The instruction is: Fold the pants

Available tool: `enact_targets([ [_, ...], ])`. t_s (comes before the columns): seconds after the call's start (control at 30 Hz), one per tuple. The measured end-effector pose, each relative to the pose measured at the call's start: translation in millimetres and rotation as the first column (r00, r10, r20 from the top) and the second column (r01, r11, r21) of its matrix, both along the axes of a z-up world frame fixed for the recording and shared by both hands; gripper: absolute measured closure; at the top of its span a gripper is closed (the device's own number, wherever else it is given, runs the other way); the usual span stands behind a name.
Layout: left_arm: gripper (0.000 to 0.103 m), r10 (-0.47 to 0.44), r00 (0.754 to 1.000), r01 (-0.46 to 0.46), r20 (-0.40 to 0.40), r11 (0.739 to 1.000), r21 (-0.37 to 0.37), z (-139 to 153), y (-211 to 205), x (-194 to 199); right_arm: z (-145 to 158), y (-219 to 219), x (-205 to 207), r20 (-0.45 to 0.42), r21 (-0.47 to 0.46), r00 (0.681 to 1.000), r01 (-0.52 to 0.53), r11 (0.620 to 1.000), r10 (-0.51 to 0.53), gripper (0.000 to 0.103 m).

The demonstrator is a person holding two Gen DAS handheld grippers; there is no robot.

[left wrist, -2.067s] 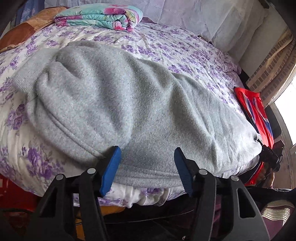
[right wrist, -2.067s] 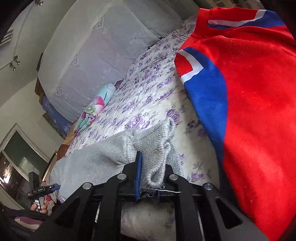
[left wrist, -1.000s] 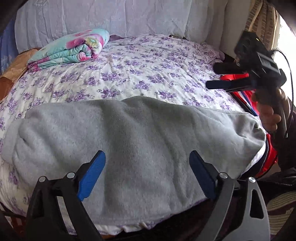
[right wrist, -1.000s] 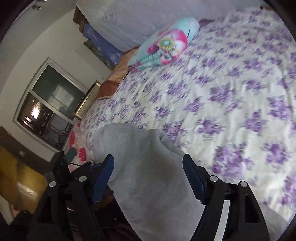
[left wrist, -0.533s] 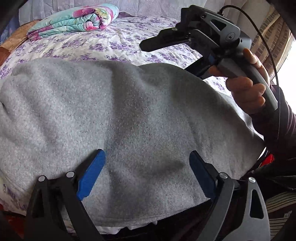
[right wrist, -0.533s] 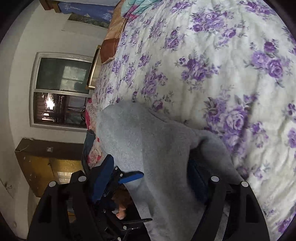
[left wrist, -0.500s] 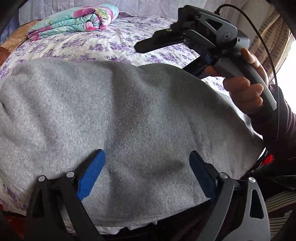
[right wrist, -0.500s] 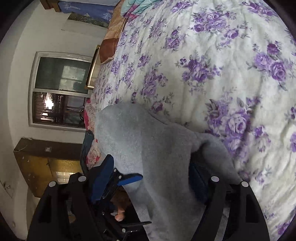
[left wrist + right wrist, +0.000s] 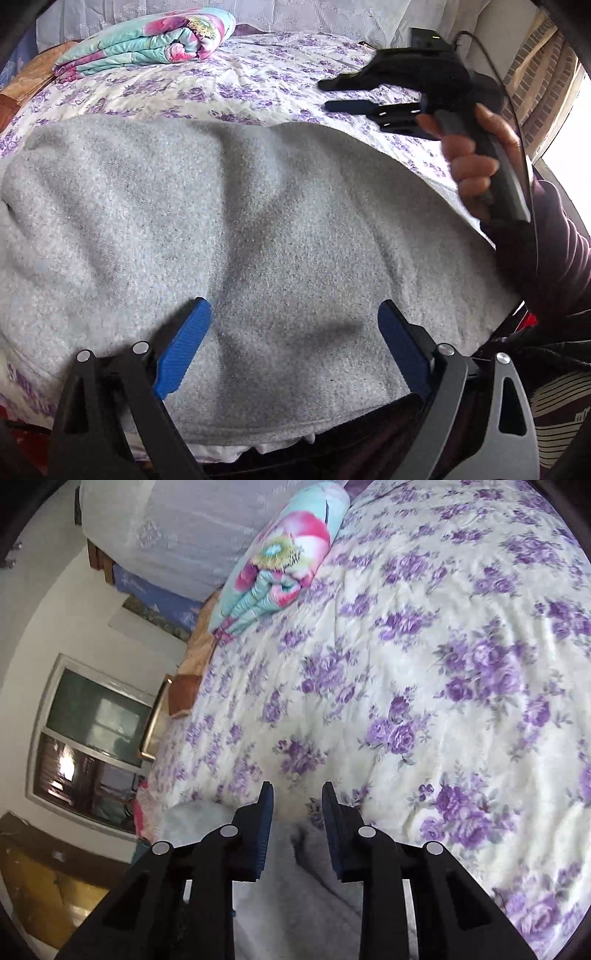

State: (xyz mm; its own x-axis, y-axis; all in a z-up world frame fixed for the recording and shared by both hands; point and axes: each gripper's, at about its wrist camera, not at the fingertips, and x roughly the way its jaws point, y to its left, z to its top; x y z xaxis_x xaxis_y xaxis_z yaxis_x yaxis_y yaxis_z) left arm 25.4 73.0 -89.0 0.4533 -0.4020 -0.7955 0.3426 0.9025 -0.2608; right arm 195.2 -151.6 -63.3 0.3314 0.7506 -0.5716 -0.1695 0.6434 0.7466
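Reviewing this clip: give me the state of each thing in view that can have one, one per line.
gray pants: lying across the bed, ungripped.
left gripper: open wide, over the pants.
right gripper: part open, holding nothing.
floral quilt: folded, at the head of the bed.
bedspread: spread flat.

Left tool (image 9: 293, 343) wide apart; right tool (image 9: 297, 797) narrowly parted.

The pants (image 9: 258, 229) lie spread on the bed (image 9: 258, 81), near its front edge. The left gripper (image 9: 291, 332) hangs over their near part. The right gripper (image 9: 347, 96) is behind them on the right, over the bed. A folded blanket (image 9: 147, 40) lies far back on the left, maybe by a pillow.
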Motion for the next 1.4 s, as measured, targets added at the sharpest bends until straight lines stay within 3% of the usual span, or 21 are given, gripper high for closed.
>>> enact_targets([
  [0.1,0.014,0.005,0.992,-0.011,0.129,0.999,0.044,28,5,-15,37,-1,-44,0.1,-0.013,0.99,-0.102,0.995,0.103,0.074],
  [0.2,0.007,0.038,0.97,-0.043,0.241,0.999,0.015,59,20,-22,49,8,-94,0.136,-0.012,0.975,-0.173,0.985,0.173,0.065],
  [0.3,0.005,0.143,0.967,-0.147,0.213,0.989,0.004,54,48,0,31,24,-130,0.107,-0.091,0.981,-0.153,0.984,0.162,0.043],
  [0.37,0.007,0.277,0.954,-0.286,0.115,0.955,0.075,20,82,25,6,17,-148,0.117,-0.211,0.989,-0.065,0.975,0.091,0.041],
  [0.4,0.012,0.309,0.95,-0.31,0.043,0.95,0.028,2,100,30,-12,10,-152,0.117,-0.251,0.992,-0.011,0.968,0.042,0.045],
  [0.43,0.013,0.298,0.951,-0.296,0.083,0.955,-0.036,0,110,25,-34,-3,-154,0.111,-0.249,0.994,0.017,0.968,0.011,0.071],
  [0.47,0.015,0.283,0.953,-0.283,0.104,0.959,-0.017,0,109,21,-46,-17,-159,0.197,-0.21,0.98,0.059,0.976,-0.017,0.09],
  [0.5,0.016,0.276,0.954,-0.279,0.119,0.96,0.004,-1,105,20,-53,-31,-164,0.223,-0.191,0.974,0.09,0.977,-0.046,0.103],
  [0.53,0.016,0.278,0.951,-0.283,0.133,0.959,0.025,-1,101,20,-53,-42,-168,0.212,-0.112,0.976,0.076,0.991,-0.051,0.101],
  [0.6,0.016,0.298,0.944,-0.307,0.145,0.951,0.044,2,96,18,-40,-52,-176,0.215,-0.135,0.975,0.095,0.986,-0.064,0.096],
  [0.73,0.015,0.314,0.937,-0.32,0.155,0.947,0.012,21,89,4,-8,-84,-219,0.336,-0.202,0.928,0.236,0.95,-0.159,0.044],
  [0.87,0.013,0.157,0.966,-0.145,0.207,0.987,-0.073,47,46,-37,3,-130,-276,0.433,-0.22,0.847,0.432,0.875,-0.309,0.042],
  [0.9,0.009,0.115,0.965,-0.105,0.236,0.993,-0.055,49,30,-45,-6,-141,-279,0.423,-0.241,0.838,0.472,0.848,-0.346,0.041],
  [0.93,0.005,0.08,0.965,-0.078,0.25,0.997,-0.018,47,16,-49,-19,-150,-278,0.38,-0.275,0.849,0.483,0.831,-0.368,0.051],
  [0.97,0.005,0.046,0.973,-0.058,0.228,0.997,0.046,37,-2,-47,-35,-157,-272,0.32,-0.299,0.87,0.468,0.832,-0.374,0.061],
  [1.0,0.005,0.036,0.982,-0.055,0.183,0.993,0.104,21,-13,-39,-43,-163,-270,0.324,-0.309,0.865,0.479,0.822,-0.382,0.073],
  [1.03,0.005,0.053,0.991,-0.071,0.123,0.986,0.15,-1,-19,-29,-44,-162,-269,0.344,-0.301,0.858,0.486,0.82,-0.382,0.073],
  [1.13,0.005,0.069,0.982,-0.107,0.178,0.972,0.211,-12,-31,-31,-34,-166,-274,0.346,-0.213,0.852,0.478,0.852,-0.392,0.064],
  [1.2,0.005,0.085,0.984,-0.108,0.154,0.983,0.151,0,-30,-36,-16,-172,-294,0.406,-0.114,0.824,0.474,0.873,-0.394,0.056],
  [1.3,0.005,0.084,0.983,-0.097,0.165,0.993,0.068,16,-26,-46,2,-182,-327,0.486,-0.096,0.787,0.48,0.872,-0.38,0.041],
  [1.4,0.005,0.084,0.983,-0.092,0.162,0.995,0.04,24,-24,-50,-11,-201,-349,0.437,-0.089,0.79,0.514,0.853,-0.43,0.041],
])
